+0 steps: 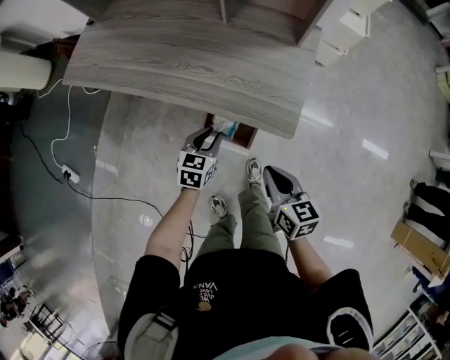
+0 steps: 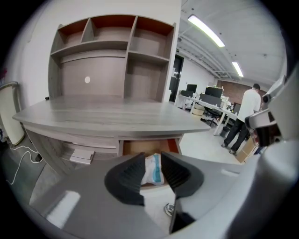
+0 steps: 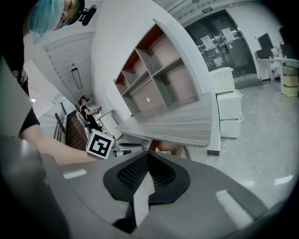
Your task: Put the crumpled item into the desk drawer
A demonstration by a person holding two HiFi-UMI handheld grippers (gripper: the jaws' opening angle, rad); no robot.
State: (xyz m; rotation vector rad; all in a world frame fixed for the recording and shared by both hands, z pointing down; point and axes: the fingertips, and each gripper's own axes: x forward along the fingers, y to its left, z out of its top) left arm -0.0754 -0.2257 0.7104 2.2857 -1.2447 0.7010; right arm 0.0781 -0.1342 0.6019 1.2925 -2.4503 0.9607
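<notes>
Left gripper (image 2: 152,157) is parked right at the open drawer (image 2: 140,146) under the desk (image 2: 107,114). Its jaws are apart and not clamping anything. The crumpled item (image 2: 153,169), white with a blue patch, shows through the gap and lies at the front of the drawer; no legible print on it. The head view agrees: the item (image 1: 226,127) is inside the drawer (image 1: 243,134), just past the left gripper (image 1: 209,136) tip and below the desk (image 1: 183,70) edge.

Right gripper (image 3: 145,156) has its jaws closed together with nothing between them. In the head view it (image 1: 271,173) hangs low beside the person's right leg, apart from the drawer.

Readable text: the black shirt (image 1: 232,281) carries "VANS", seen upside down; the smaller line by it is too small to read. The marker cubes carry only black-and-white square patterns. The green ceiling sign (image 3: 205,9) is too small to read.
</notes>
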